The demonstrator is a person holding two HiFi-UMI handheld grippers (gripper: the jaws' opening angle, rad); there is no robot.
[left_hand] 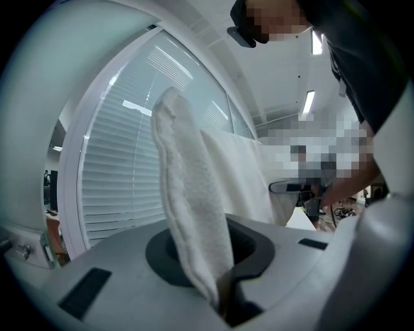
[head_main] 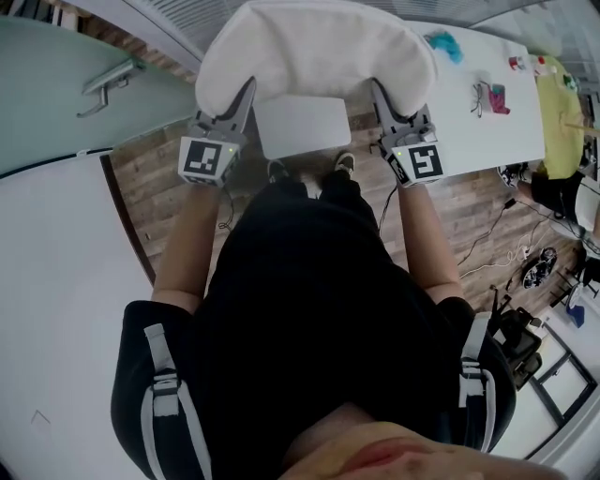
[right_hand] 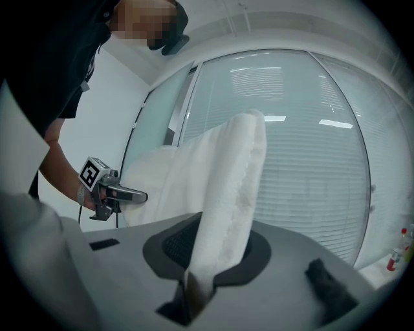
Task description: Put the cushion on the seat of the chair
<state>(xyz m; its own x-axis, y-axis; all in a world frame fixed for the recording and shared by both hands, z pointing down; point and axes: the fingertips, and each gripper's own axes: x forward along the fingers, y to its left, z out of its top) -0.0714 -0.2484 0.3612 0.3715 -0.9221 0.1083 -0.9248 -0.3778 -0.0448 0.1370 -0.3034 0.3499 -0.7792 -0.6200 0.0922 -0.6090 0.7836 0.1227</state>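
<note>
White fluffy fabric cushion (head_main: 319,52) carried between my two grippers.
My left gripper (head_main: 246,94) and right gripper (head_main: 380,96) each pinch one side edge; the white square chair seat (head_main: 302,127) shows beneath its near edge.

Office or lab, glass partition with blinds (right_hand: 310,149), white table (head_main: 478,112), cables (head_main: 489,242) on wood floor (head_main: 155,183)

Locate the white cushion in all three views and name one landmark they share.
Head view: cushion top centre, clamped at its ends by the left gripper and right gripper.
Left gripper view: its edge rises from the jaws up the centre.
Right gripper view: its edge rises from the jaws, leaning right.
Shared landmark: the slatted blinds.
</note>
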